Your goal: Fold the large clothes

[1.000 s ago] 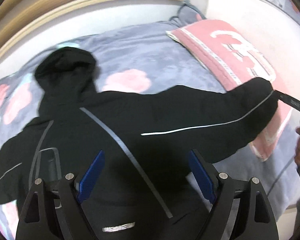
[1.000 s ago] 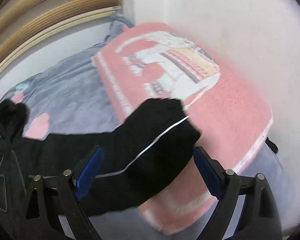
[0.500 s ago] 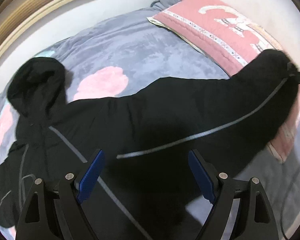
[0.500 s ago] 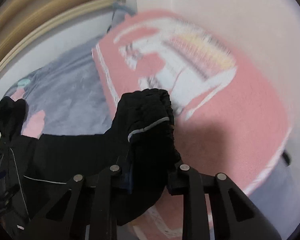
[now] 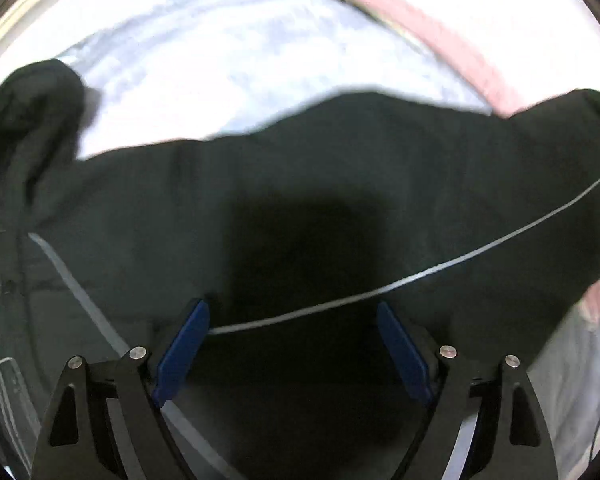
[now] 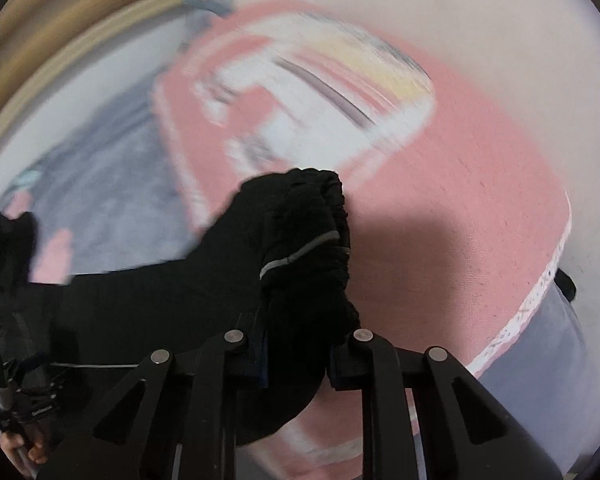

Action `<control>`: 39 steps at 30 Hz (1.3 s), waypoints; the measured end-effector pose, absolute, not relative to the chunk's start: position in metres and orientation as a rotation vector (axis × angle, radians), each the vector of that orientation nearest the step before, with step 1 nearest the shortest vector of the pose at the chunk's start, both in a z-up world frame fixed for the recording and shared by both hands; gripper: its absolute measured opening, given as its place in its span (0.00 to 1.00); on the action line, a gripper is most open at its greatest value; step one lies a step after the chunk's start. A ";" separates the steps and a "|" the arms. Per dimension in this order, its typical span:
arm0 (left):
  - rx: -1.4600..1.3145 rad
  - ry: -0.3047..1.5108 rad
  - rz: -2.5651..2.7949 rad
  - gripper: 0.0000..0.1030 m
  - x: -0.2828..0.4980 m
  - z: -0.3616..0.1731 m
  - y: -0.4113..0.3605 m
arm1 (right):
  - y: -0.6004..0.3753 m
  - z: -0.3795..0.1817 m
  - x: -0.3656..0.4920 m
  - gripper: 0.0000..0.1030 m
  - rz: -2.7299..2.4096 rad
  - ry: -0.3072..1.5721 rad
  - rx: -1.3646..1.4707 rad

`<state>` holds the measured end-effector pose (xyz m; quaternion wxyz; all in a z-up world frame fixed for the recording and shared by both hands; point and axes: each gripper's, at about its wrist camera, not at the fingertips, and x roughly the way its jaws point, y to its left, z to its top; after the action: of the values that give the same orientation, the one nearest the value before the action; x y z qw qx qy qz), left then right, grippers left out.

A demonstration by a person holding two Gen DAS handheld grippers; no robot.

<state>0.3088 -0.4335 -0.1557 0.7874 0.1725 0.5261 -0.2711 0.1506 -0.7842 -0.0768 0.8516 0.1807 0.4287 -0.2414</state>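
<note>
A black hooded jacket [image 5: 300, 200] with thin grey piping lies spread on a grey-blue bedspread [image 5: 228, 52]. Its hood [image 5: 28, 108] is at the far left. My left gripper [image 5: 292, 344] is open and hovers low over the jacket near the base of the right sleeve, with the piping running between its blue pads. My right gripper [image 6: 296, 356] is shut on the sleeve cuff [image 6: 304, 232] and holds it bunched above the pink pillow [image 6: 460, 200]. The sleeve stretches from the cuff toward the body at the left of the right wrist view.
The pink pillow [image 5: 440, 36] lies along the bed's right side by a white wall [image 6: 460, 20]. A wooden headboard edge [image 6: 60, 60] curves at the upper left. The left gripper and the hand holding it [image 6: 24, 420] show at the lower left of the right wrist view.
My right gripper closed on the sleeve cuff and lifted it off the pillow. My left gripper moved lower and closer over the jacket, staying open.
</note>
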 end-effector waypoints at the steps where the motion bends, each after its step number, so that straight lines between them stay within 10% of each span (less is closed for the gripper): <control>1: 0.357 1.124 -0.589 0.84 0.308 -0.147 -0.424 | -0.773 -0.068 0.152 0.21 -0.481 0.892 0.373; 16: 0.166 1.058 -0.483 0.84 0.291 -0.063 -0.189 | -0.441 -0.023 0.251 0.21 0.027 0.901 0.201; 32: 0.046 1.107 -0.233 0.84 0.304 -0.088 -0.008 | -0.159 -0.181 0.351 0.21 0.335 1.223 0.071; 39: 0.009 1.139 -0.232 0.84 0.309 -0.108 0.009 | -0.130 -0.208 0.349 0.47 0.362 1.235 0.016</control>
<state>0.3092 0.0092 -0.1076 0.8357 0.0045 0.5381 -0.1096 0.3487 -0.1304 -0.2078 0.8001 0.0075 0.5756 0.1688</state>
